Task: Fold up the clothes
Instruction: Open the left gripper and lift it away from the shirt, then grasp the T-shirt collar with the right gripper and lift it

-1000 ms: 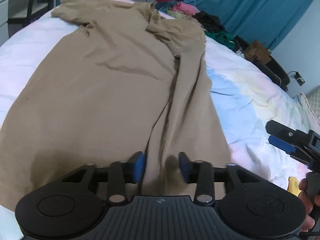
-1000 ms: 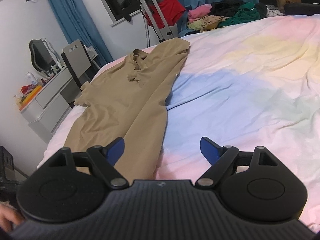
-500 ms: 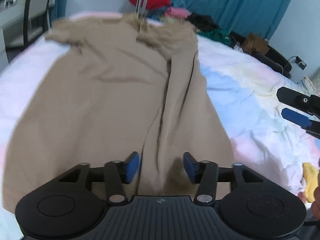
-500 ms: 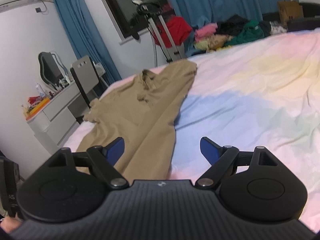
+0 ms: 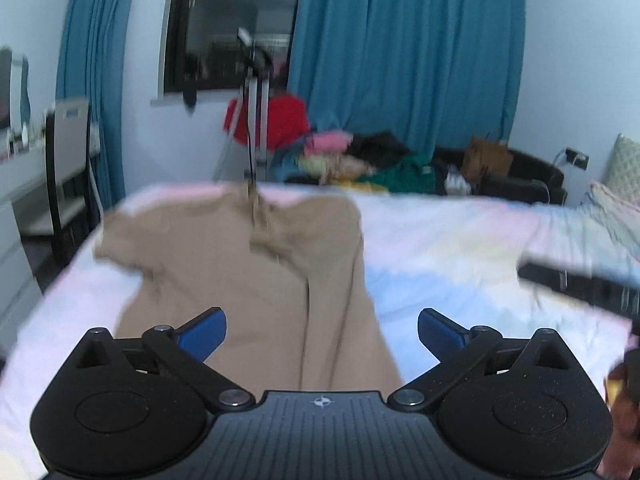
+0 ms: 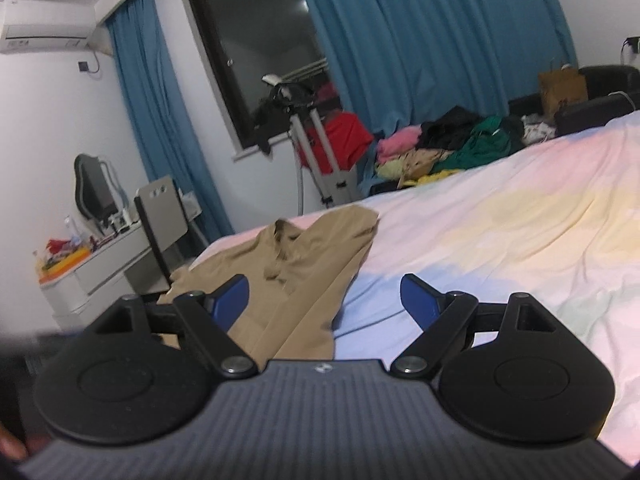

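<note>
The blue-tipped fingers of the left gripper [image 5: 322, 330] are spread wide with nothing held between them. The right gripper [image 6: 325, 298] is likewise wide open and empty. Beyond both, a tan short-sleeved shirt [image 5: 248, 280] is laid flat on the pastel-sheeted bed [image 6: 500, 240], its right side folded inward.
</note>
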Demonstrator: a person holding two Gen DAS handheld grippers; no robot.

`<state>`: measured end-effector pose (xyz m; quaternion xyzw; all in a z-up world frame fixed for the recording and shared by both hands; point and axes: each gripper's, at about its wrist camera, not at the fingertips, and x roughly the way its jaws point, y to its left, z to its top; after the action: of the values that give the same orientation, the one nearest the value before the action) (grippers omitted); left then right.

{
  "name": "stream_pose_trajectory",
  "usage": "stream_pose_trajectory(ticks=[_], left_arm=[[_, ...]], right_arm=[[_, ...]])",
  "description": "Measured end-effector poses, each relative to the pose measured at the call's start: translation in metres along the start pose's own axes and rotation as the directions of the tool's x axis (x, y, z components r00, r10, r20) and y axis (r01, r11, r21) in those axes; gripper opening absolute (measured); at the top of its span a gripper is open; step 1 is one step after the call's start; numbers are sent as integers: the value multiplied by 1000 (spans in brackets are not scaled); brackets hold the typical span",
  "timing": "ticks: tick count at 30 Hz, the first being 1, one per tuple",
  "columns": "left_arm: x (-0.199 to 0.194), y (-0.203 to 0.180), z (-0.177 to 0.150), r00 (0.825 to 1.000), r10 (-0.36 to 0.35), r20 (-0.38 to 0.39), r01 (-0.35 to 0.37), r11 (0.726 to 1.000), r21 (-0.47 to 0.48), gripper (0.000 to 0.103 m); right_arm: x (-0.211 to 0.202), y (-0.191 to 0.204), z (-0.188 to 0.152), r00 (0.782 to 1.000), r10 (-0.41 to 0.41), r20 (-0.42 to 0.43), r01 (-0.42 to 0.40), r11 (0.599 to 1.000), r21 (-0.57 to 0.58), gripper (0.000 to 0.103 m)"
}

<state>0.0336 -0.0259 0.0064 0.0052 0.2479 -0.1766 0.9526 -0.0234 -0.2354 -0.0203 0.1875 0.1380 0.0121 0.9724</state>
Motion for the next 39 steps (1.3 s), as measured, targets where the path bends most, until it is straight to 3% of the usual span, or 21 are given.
stream_pose_trajectory(ticks=[6,10,14,19,22,26,30,35,39], left_arm=[[8,3,36,997,-13,78,13,1000,2,103],[22,29,16,1000,-7,25,9,997,-72,103],[24,60,8,1000,21,-20,-23,997,-76,103],[9,120,13,997,75,28,-68,978,-195,103],[5,148,10,989,137,53,-123,969,-214,103],[2,179,5,981,183,65,-161,954,-253,103],[5,207,-5,969,237,64,-209,934,-291,103],[18,219,-13,954,291,74,-253,910,-328,103],[26,221,-16,949,306,78,-262,902,-343,103]], right_arm=[[10,-3,-7,999,-23,-37,23,1000,2,84],[17,0,-14,997,-47,-61,45,999,-31,84],[32,12,-17,997,-53,-52,48,993,-106,85],[94,57,-3,992,24,-126,-53,971,-232,85],[145,94,1,984,88,-158,-132,946,-296,85],[223,155,-9,963,168,-211,-238,897,-373,84],[301,213,-26,923,239,-300,-335,884,-326,83],[376,277,-55,903,260,-341,-391,827,-403,83],[420,306,-75,856,284,-433,-456,809,-370,74]])
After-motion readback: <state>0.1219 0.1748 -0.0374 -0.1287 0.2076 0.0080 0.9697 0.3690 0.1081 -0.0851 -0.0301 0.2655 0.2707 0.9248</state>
